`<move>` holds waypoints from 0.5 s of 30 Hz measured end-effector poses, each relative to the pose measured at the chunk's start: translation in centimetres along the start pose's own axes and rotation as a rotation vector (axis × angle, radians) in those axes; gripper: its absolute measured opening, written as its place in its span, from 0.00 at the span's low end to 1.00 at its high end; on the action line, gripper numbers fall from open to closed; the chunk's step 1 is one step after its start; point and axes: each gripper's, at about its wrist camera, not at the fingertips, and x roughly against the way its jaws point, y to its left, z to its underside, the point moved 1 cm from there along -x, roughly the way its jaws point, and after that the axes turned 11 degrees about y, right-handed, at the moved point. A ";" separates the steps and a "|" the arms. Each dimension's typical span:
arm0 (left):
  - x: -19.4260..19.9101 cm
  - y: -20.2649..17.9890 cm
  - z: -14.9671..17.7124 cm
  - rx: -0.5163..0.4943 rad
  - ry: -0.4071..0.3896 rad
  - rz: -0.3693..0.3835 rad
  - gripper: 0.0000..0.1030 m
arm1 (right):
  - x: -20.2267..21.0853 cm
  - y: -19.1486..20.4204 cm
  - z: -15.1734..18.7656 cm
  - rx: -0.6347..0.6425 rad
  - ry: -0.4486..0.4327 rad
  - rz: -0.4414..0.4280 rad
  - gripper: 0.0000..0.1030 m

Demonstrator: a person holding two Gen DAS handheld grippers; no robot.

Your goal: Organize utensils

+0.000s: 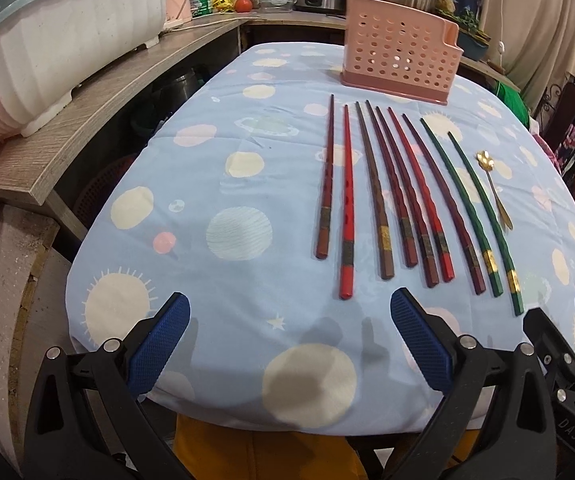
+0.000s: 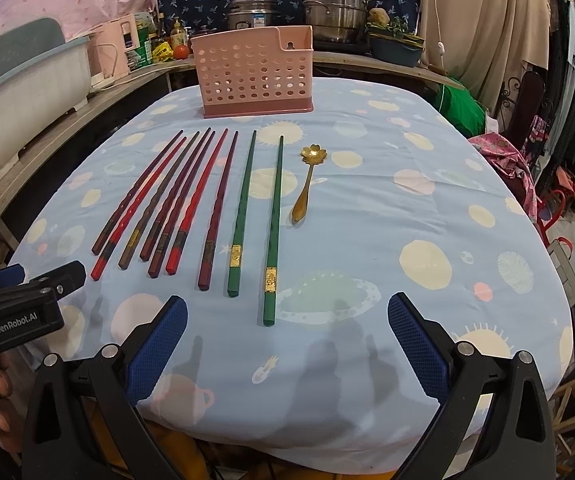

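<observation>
Several red and brown chopsticks (image 1: pixel 383 192) (image 2: pixel 175 204) lie side by side on the blue cloth, with two green chopsticks (image 1: pixel 471 212) (image 2: pixel 259 216) to their right. A small gold flower-bowl spoon (image 1: pixel 493 188) (image 2: pixel 307 180) rests just right of the green pair. A pink perforated utensil holder (image 1: pixel 401 48) (image 2: pixel 255 72) stands upright behind them. My left gripper (image 1: pixel 289 308) hovers open at the near table edge, short of the chopstick ends. My right gripper (image 2: pixel 287 308) is open too, just behind the nearest green chopstick's end. Neither holds anything.
The table (image 1: pixel 191 184) (image 2: pixel 427 208) wears a blue planet-print cloth. A wooden shelf (image 1: pixel 99 92) with a white tub (image 1: pixel 47 48) runs along the left. Pots (image 2: pixel 333 8) and bottles crowd the back counter. A pink cloth (image 2: pixel 503 156) lies at the right edge.
</observation>
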 end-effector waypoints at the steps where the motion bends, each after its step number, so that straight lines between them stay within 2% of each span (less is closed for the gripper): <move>1: -0.1 0.2 -0.2 0.004 0.000 -0.001 0.93 | -0.1 -0.1 -0.1 -0.002 0.001 -0.001 0.93; 11: -2.4 1.4 -3.0 0.029 0.002 -0.021 0.89 | -0.9 -0.4 -1.2 -0.007 0.002 -0.014 0.93; 15: -3.1 1.4 -3.6 0.024 0.005 -0.012 0.83 | -1.2 -0.5 -1.7 -0.009 0.000 -0.012 0.93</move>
